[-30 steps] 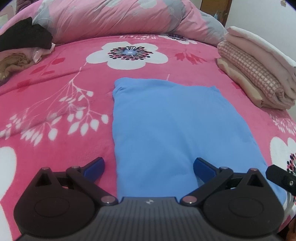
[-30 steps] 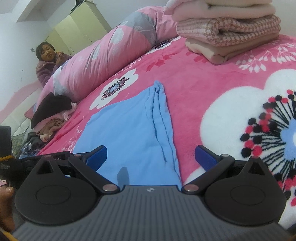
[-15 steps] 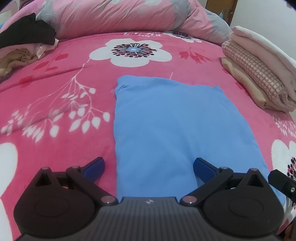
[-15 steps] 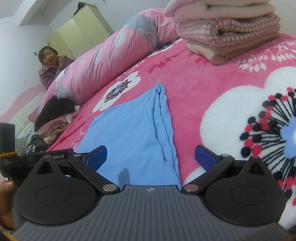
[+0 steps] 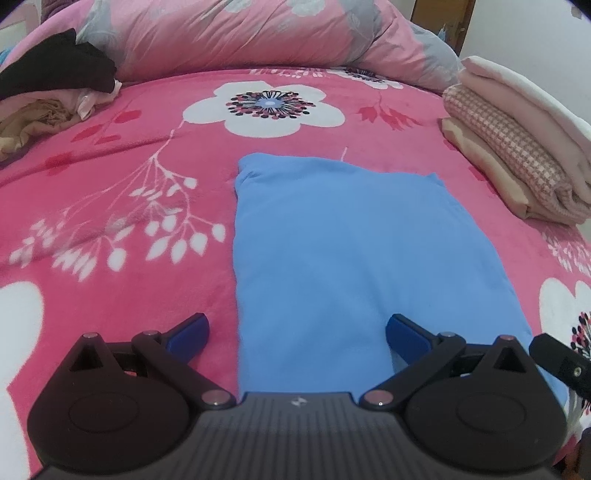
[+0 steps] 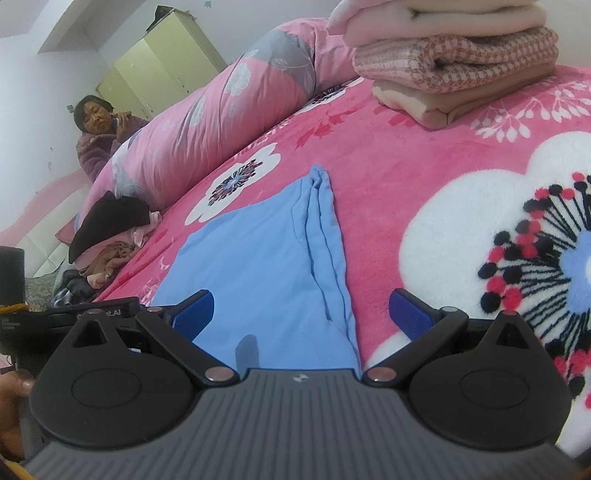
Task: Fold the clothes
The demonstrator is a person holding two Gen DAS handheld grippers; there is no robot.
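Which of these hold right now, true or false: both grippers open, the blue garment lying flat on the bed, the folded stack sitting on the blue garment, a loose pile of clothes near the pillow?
1. Both the left gripper and right gripper are open. True.
2. The blue garment lies flat on the bed. True.
3. The folded stack sits on the blue garment. False: it rests on the bed, apart from the garment.
4. The left gripper clamps the garment. False: its jaws are spread, gripping nothing.
5. A loose pile of clothes lies near the pillow. True.
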